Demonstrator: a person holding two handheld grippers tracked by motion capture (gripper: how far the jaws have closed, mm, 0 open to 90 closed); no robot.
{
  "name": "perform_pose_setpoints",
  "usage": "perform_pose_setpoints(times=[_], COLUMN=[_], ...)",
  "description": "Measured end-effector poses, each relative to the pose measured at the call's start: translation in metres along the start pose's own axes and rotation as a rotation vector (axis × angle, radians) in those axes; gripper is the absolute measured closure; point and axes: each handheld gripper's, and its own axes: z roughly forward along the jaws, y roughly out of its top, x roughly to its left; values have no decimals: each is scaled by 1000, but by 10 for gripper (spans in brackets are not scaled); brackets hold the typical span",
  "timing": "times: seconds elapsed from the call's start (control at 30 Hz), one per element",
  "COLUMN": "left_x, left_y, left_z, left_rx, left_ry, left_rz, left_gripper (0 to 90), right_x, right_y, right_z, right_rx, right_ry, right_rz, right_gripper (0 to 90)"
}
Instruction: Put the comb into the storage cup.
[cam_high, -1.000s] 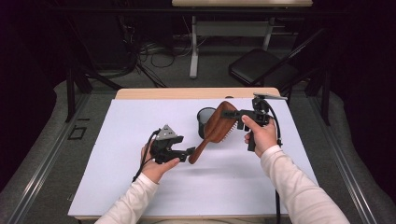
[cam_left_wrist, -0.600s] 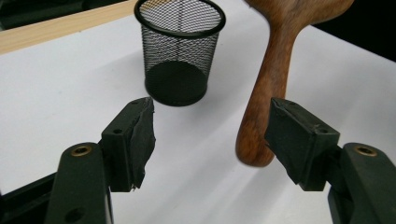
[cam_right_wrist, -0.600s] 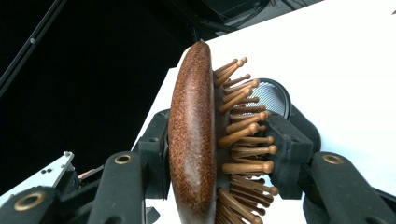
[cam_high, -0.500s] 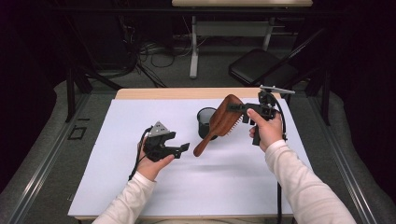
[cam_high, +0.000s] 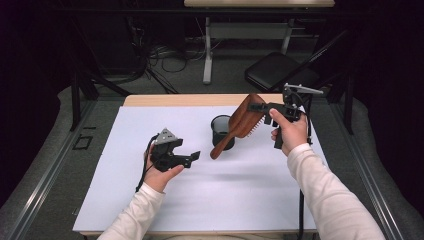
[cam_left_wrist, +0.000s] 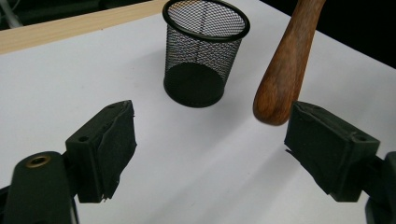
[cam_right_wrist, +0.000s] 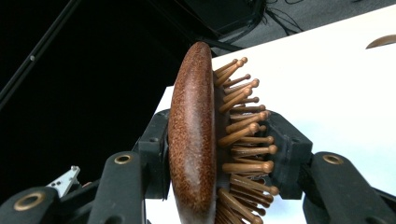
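Observation:
A brown wooden hairbrush (cam_high: 240, 125) hangs tilted over the white table top (cam_high: 150, 200), its handle end pointing down-left beside a black mesh cup (cam_high: 221, 131). My right gripper (cam_high: 256, 107) is shut on the brush head. In the right gripper view the pads (cam_right_wrist: 289, 154) clamp the head (cam_right_wrist: 194, 135) across its back and its wooden bristles. My left gripper (cam_high: 191, 157) stands open left of the cup; its jaws have just been opening and nothing lies between them. In the left gripper view the handle tip (cam_left_wrist: 282, 74) hangs just beyond the right pad (cam_left_wrist: 327, 149), with the cup (cam_left_wrist: 205, 51) upright behind.
The table's wooden back edge (cam_high: 190, 100) runs behind the white sheet. A black folding chair (cam_high: 275, 70) and desk legs stand on the floor beyond. Cables trail from both grippers toward the near edge.
My left gripper has let go of the brush handle, opened wider and drawn slightly away. My right gripper has lifted the brush up and to the right, so the handle now hangs by the cup.

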Motion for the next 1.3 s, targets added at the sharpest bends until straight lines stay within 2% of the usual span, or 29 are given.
perform_pose_setpoints(times=[0.2,0.27,0.4,0.5,0.8,1.0,1.3], left_x=[1,-1,-2,-1,-1,-1,0], left_y=[0,0,0,0,0,0,-1], left_z=[-2,-3,-3,-3,-3,-3,-4], left_rx=[-5,-18,-15,-11,-9,-7,-7], left_ry=[2,-2,2,1,3,7,9], left_rz=[-1,10,21,19,15,12,10], left_gripper=[161,160,160,160,160,160,160], right_x=[1,2,4,5,8,9,10], right_y=[7,12,18,22,33,43,53], right_z=[-4,-6,-9,-11,-17,-20,-21], right_rx=[-26,-29,-37,-60,-72,-111,-138], right_ry=[-7,-15,-23,-24,-43,-60,-89], right_rz=[2,-1,-1,1,-1,7,13], right_gripper=[493,493,493,493,493,493,493])
